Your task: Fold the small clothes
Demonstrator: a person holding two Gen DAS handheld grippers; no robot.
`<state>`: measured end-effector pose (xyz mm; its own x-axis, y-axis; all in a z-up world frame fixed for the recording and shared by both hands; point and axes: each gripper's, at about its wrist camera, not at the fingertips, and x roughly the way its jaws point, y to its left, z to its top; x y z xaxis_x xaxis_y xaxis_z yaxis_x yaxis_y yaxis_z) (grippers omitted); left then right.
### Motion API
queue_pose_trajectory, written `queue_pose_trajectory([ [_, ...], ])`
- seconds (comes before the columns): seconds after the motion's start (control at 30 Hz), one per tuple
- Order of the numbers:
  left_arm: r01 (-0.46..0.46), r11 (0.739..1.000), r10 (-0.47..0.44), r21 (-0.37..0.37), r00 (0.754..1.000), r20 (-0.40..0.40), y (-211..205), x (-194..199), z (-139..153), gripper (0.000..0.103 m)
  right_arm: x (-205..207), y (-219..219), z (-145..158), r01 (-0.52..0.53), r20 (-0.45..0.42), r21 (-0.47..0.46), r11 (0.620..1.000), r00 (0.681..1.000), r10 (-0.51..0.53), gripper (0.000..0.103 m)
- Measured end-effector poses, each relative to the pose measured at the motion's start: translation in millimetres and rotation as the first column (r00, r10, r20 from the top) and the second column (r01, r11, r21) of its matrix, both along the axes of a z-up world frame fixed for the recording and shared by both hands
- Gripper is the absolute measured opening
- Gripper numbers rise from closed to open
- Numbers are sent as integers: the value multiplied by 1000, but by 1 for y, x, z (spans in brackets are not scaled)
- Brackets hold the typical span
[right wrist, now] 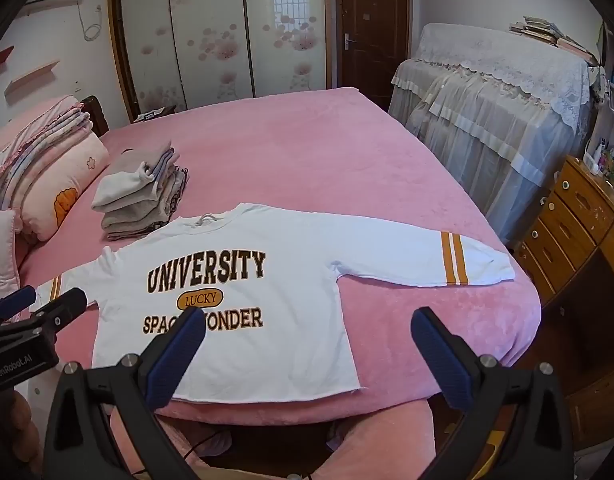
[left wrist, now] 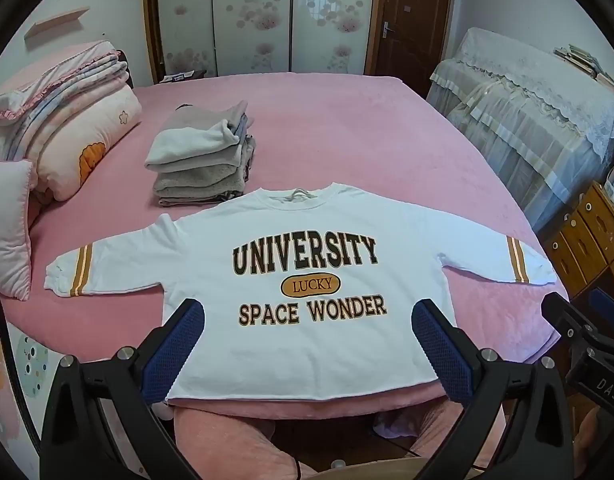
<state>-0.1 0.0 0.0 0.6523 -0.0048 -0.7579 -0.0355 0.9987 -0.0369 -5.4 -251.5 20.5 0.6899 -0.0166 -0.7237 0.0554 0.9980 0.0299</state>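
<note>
A white sweatshirt (left wrist: 307, 240) printed "UNIVERSITY LUCKY SPACE WONDER" lies flat and face up on the pink bed (left wrist: 347, 128), both striped sleeves spread out. It also shows in the right wrist view (right wrist: 243, 280). My left gripper (left wrist: 307, 320) is open and empty, held above the shirt's hem. My right gripper (right wrist: 307, 328) is open and empty, above the shirt's lower right side. The right gripper shows at the left wrist view's right edge (left wrist: 583, 332), and the left gripper at the right wrist view's left edge (right wrist: 35, 316).
A stack of folded grey clothes (left wrist: 203, 156) sits beyond the collar. Folded quilts and pillows (left wrist: 67, 128) line the bed's left side. A lace-covered piece of furniture (right wrist: 503, 112) and a wooden drawer cabinet (right wrist: 571, 220) stand to the right.
</note>
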Motion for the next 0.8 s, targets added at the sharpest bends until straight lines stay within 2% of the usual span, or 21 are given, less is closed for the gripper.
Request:
queue_pose_trajectory([
  [0.37,9,1000,-9,13,1000,10,-12,2,-3,102,6,0,-5,-4,-16,-5,1000,1000,4,103],
  [0.4,9,1000,-9,-5,1000,4,-7,-2,-5,102,6,0,-5,-6,-15,-6,1000,1000,5,103],
  [0.8,10,1000,-10,-14,1000,-15,-1,4,-4,102,6,3,-1,-3,-16,-11,1000,1000,2,103],
])
